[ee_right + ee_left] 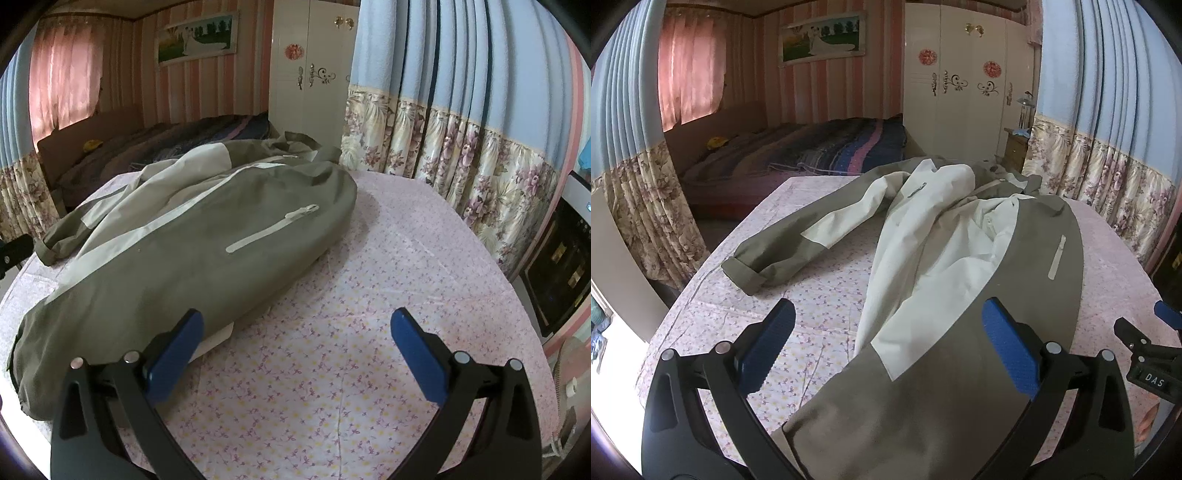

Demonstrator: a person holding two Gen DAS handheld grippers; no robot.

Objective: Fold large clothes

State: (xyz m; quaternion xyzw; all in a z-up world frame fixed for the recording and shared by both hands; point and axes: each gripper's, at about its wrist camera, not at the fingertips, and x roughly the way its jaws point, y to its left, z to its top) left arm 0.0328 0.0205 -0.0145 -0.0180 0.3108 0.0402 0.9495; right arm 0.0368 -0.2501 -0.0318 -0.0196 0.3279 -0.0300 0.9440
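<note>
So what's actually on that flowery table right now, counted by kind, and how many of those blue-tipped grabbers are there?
Jackets: 1, the olive and cream jacket lying partly folded on the table.
Hand-held grippers: 2, the left hand-held gripper and the right hand-held gripper, both open and holding nothing.
Total: 3.
</note>
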